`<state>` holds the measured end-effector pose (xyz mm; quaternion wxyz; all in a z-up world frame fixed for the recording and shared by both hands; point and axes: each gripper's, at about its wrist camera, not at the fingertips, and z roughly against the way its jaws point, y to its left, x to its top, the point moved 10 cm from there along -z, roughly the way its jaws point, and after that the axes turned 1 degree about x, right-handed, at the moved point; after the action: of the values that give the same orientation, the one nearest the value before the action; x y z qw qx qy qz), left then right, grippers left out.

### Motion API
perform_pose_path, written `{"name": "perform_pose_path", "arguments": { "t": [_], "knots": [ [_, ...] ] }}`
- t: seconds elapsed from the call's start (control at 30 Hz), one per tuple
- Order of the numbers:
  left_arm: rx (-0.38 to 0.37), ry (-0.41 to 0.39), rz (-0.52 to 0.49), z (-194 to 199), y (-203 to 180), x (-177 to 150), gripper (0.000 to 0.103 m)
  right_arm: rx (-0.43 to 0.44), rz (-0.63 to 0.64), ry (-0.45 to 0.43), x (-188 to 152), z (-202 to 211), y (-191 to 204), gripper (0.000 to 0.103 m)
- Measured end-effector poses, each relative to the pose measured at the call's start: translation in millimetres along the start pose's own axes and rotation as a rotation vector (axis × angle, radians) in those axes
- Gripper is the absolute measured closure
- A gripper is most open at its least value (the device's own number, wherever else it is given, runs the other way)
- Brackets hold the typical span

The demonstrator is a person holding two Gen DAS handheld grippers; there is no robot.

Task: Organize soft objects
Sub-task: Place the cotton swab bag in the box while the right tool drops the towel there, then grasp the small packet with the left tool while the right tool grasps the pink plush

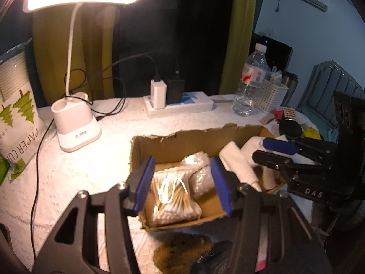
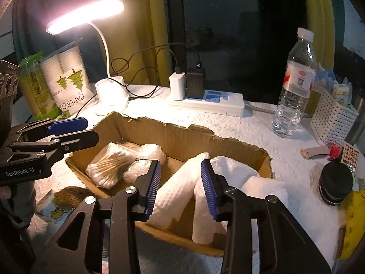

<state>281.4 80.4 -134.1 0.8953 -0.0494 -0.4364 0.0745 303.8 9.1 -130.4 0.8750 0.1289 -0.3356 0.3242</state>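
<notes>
A torn cardboard box [image 1: 173,141] [image 2: 182,137] sits on the white cloth. Its left part holds a bag of cotton swabs [image 1: 171,196] [image 2: 109,166] and small bubble-wrap packs [image 1: 200,178] [image 2: 139,171]. Its right part holds rolled white towels [image 2: 178,189] [image 1: 237,162]. My left gripper [image 1: 181,182] is open and empty above the swab bag; it also shows in the right wrist view [image 2: 89,130]. My right gripper [image 2: 181,187] is open and empty above the towels, and shows in the left wrist view [image 1: 260,148]. A brown sponge [image 1: 180,253] [image 2: 70,194] lies in front of the box.
A lit desk lamp [image 1: 77,123] [image 2: 109,98] and a paper cup pack [image 1: 16,105] [image 2: 66,80] stand at the back left. A power strip [image 2: 212,100], water bottle [image 2: 294,86], white basket [image 2: 330,121] and black jar [image 2: 335,182] are at the right.
</notes>
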Motion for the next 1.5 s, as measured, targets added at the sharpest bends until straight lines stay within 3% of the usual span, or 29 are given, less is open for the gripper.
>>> {"name": "perform_pose_path", "arguments": {
  "t": [0.4, 0.53, 0.97, 1.5],
  "knots": [
    [-0.017, -0.054, -0.014, 46.3, -9.8, -4.6, 0.049, -0.013, 0.021, -0.046, -3.0, 45.9, 24.0, 0.064],
    [-0.026, -0.071, -0.019, 62.6, -13.6, -8.7, 0.034, -0.017, 0.021, -0.057, -7.4, 58.9, 32.3, 0.064],
    [-0.034, -0.085, -0.027, 93.7, -20.4, -30.8, 0.033, -0.016, 0.031, -0.063, -28.4, 84.4, 56.7, 0.064],
    [-0.041, -0.049, -0.009, 100.4, -10.6, -70.2, 0.033, 0.016, 0.023, -0.025, -64.0, 84.0, 86.2, 0.063]
  ]
}}
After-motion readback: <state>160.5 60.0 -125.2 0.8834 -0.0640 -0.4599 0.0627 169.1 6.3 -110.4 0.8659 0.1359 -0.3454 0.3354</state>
